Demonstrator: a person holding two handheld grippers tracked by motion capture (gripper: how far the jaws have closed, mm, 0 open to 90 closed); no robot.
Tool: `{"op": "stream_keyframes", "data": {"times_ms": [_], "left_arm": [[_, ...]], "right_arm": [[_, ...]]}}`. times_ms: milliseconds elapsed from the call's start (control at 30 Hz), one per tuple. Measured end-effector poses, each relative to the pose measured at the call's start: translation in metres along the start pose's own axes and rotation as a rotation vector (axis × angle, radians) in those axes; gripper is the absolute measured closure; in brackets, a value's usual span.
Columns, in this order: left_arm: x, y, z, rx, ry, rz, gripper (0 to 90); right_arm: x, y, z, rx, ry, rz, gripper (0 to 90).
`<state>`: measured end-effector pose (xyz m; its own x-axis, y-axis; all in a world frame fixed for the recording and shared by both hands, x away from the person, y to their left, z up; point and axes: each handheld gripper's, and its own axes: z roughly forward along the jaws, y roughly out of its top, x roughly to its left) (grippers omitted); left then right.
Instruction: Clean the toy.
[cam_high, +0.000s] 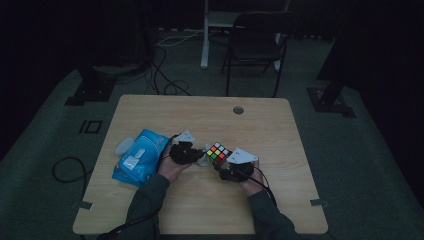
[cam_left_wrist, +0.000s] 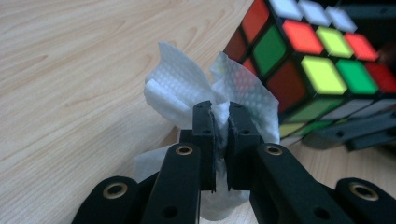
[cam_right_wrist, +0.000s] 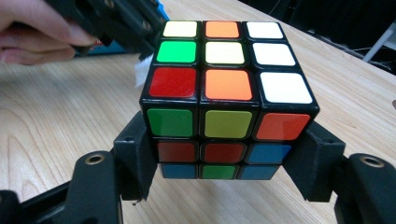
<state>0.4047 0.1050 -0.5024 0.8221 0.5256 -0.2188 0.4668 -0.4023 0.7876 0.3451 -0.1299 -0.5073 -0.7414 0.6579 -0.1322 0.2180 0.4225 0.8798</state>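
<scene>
Tissue (cam_left_wrist: 187, 88), white and crumpled, sits pinched tight in my left claw (cam_left_wrist: 220, 119), its loose folds fanning out above the pads and just beside the puzzle cube (cam_left_wrist: 299, 60), over the bare wooden table (cam_left_wrist: 70, 70). My right claw (cam_right_wrist: 226, 154) is clamped on that cube (cam_right_wrist: 224, 93), one jaw on each side of its lower layers, holding it above the tabletop near the middle of the table, with my left hand (cam_right_wrist: 32, 32) close at its far corner. Off to the left of my hands lies a blue tissue pack (cam_high: 140, 156), flat on the wood.
</scene>
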Motion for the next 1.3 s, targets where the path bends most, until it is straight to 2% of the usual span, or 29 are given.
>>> {"op": "stream_keyframes", "data": {"times_ms": [300, 600, 1133, 1300], "left_arm": [[0.001, -0.005, 0.005, 0.018, -0.002, -0.009, 85.4], [0.002, 0.003, -0.005, -0.028, -0.019, -0.012, 85.4], [-0.002, 0.024, -0.012, -0.113, -0.010, -0.002, 85.3], [-0.004, 0.024, -0.014, -0.113, -0.007, 0.008, 85.3]], "right_arm": [[-0.002, 0.001, -0.002, -0.012, -0.006, 0.013, 34.5], [0.001, 0.000, 0.001, -0.003, 0.014, 0.001, 34.4], [0.012, -0.002, 0.006, 0.019, 0.054, -0.027, 34.5], [0.011, -0.002, 0.005, 0.017, 0.050, -0.027, 34.4]]}}
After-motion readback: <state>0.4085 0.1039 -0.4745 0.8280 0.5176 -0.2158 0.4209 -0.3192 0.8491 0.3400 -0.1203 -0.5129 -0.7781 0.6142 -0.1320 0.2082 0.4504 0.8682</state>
